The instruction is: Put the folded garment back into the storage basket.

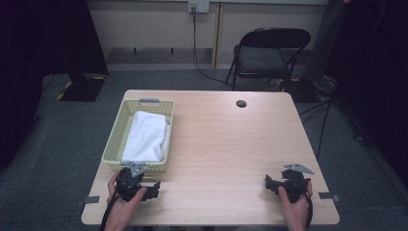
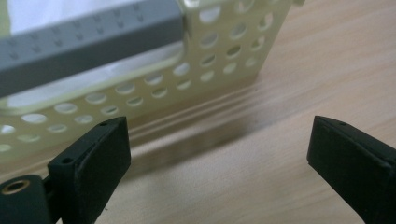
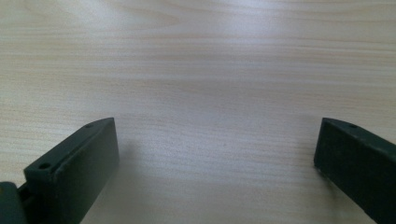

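Presently, one pale yellow perforated basket is found at the table's left side, with one folded white cloth laid inside, apparently stowed there for keeping. Two grey handles are counted, one on the far rim and one on the near rim. The left gripper is rested on the wood just beside the basket's near end, jaws spread wide and nothing pinched. The right gripper is held well apart at the table's right, likewise spread and empty, seemingly parked. One folding chair is noted beyond.
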The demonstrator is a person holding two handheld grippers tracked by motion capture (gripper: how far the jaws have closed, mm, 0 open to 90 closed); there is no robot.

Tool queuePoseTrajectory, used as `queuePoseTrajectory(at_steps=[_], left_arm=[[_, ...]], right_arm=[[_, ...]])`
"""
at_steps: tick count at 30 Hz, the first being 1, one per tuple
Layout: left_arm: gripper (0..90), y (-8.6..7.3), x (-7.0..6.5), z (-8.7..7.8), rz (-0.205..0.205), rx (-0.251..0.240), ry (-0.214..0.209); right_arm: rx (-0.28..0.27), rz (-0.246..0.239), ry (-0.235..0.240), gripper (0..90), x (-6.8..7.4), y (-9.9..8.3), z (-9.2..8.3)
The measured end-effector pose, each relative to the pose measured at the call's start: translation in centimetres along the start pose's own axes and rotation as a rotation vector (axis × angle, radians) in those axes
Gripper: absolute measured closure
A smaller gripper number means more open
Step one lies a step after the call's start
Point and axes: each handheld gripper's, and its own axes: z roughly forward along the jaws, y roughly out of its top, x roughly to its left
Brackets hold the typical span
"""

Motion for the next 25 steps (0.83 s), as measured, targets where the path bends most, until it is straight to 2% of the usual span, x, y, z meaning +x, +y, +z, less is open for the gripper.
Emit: queuePoseTrajectory(at_steps=[4, 8, 11, 13, 16, 25], left_arm=[[5.6, -0.1, 0.2, 0.5, -0.005, 0.017, 0.000], [6.0, -0.5, 0.3, 1.1, -0.002, 0.055, -0.001], [5.2, -0.6, 0.4, 1.5, -0.006, 0.082, -0.019], [5.1, -0.7, 0.4, 1.6, -0.009, 0.077, -0.014], [3.2, -0.7, 0.6, 1.7, -0.023, 0.079, -0.032], [0.0, -0.8, 0.7, 1.9, -0.020, 0.070, -0.039]], right_arm=[[0.000, 0.000, 0.000, 0.0, 0.0, 0.0, 0.0], [0.000, 0.000, 0.000, 0.0, 0.0, 0.0, 0.0], [0.000, 0.000, 0.000, 0.0, 0.0, 0.0, 0.0], [0.000, 0.000, 0.000, 0.0, 0.0, 0.0, 0.0], [0.000, 0.001, -0.001, 0.0, 0.0, 0.0, 0.0], [0.000, 0.004, -0.004, 0.0, 0.0, -0.1, -0.1]])
